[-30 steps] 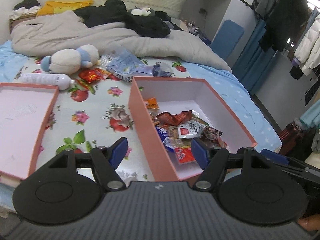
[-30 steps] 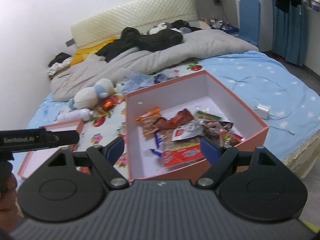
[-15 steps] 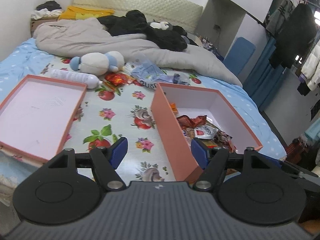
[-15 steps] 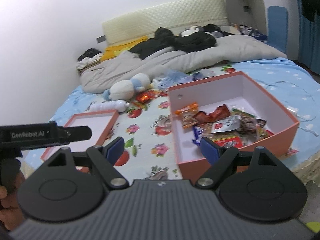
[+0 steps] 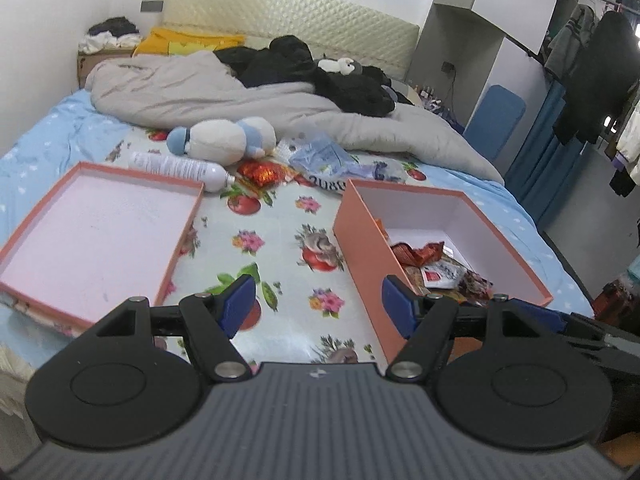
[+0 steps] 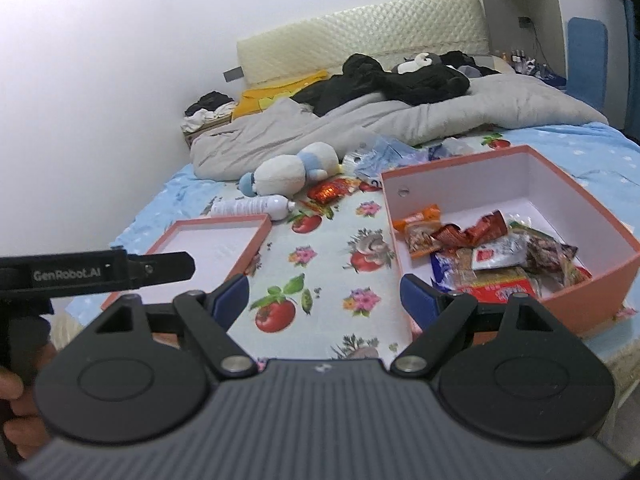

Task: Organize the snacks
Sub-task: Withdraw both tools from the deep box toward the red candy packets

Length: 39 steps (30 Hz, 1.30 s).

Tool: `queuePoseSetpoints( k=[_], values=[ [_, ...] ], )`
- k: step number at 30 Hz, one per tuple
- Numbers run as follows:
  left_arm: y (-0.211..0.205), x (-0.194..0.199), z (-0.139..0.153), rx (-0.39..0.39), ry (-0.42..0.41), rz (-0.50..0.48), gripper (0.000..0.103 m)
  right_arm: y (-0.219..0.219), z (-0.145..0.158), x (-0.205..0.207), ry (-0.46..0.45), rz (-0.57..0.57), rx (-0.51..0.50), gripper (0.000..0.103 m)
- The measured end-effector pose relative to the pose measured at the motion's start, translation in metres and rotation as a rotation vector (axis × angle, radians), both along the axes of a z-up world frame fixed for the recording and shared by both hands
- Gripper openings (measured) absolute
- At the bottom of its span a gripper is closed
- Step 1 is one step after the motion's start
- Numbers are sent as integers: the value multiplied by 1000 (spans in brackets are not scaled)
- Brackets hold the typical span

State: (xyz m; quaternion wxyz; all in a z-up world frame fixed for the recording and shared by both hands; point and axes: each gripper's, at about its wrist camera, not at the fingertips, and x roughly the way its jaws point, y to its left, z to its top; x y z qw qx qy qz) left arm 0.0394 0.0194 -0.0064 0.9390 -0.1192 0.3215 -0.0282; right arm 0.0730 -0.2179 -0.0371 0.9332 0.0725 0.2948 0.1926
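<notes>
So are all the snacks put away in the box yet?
Nearly. A pile of snack packets already lies in the deep orange box. Both the left gripper and right gripper are open and hold nothing. One red packet lies on the bed beside the plush toy, and the lid is off.

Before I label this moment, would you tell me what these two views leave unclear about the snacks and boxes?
- Left wrist view: the deep box's near wall hides most of the snack packets.
- Right wrist view: print on the packets is too small to read.
- Right wrist view: the left tool covers part of the shallow lid.
- Both views: the red wrapper beside the plush toy is too small to identify.
</notes>
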Motion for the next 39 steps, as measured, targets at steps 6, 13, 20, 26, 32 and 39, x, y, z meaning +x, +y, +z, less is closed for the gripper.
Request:
queuePoseSetpoints(
  k=[6, 13, 20, 26, 32, 39],
  values=[
    [13, 15, -11, -22, 4, 19, 74, 10, -1, 15, 0, 18, -28, 84],
    [31, 48, -40, -71, 13, 61, 74, 15, 4, 41, -32, 36, -74, 84],
    [55, 72, -55, -106, -2, 97, 74, 27, -1, 68, -27, 49, -90, 84],
    [78, 95, -66, -87, 1, 118, 74, 40, -12, 96, -4, 64, -24, 84],
    [90, 138, -80, -62, -13, 92, 74, 53, -27, 146, 19, 78, 45, 80],
    [94, 223, -109, -43, -34, 5, 74, 73, -44, 228, 52, 73, 133, 73]
  ],
)
